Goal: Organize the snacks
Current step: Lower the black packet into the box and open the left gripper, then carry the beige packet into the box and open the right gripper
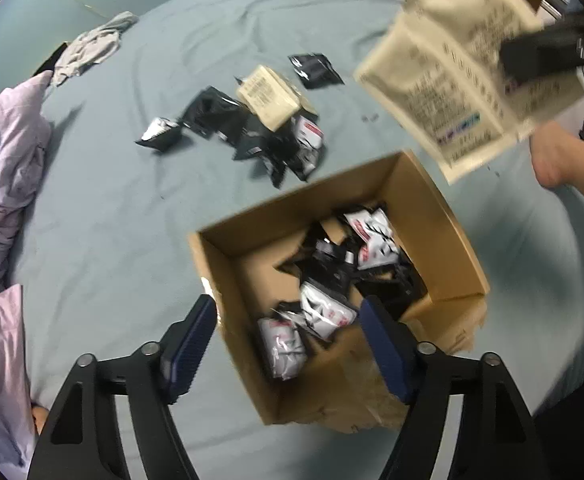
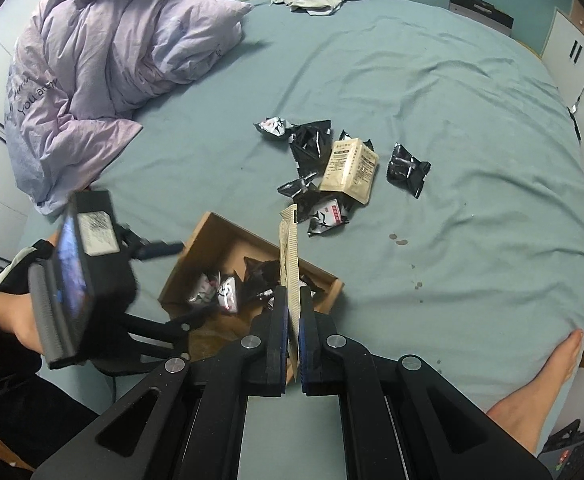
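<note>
Right gripper [image 2: 292,316] clamped on a beige snack packet [image 2: 290,264] held above the cardboard box [image 1: 443,216], left gripper [image 1: 288,340] spread wide with nothing between its fingers, over the box of black and white packets [image 1: 367,248], more snack packets [image 2: 323,172] loose on the blue-green bedsheet [image 2: 431,100] beyond

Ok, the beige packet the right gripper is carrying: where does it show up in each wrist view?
Left wrist: the beige packet hangs upper right, above the cardboard box, pinched by the right gripper.
Right wrist: seen edge-on at bottom centre, clamped between the fingers.
Shared landmark: the cardboard box, and the second beige packet on the snack pile.
</note>
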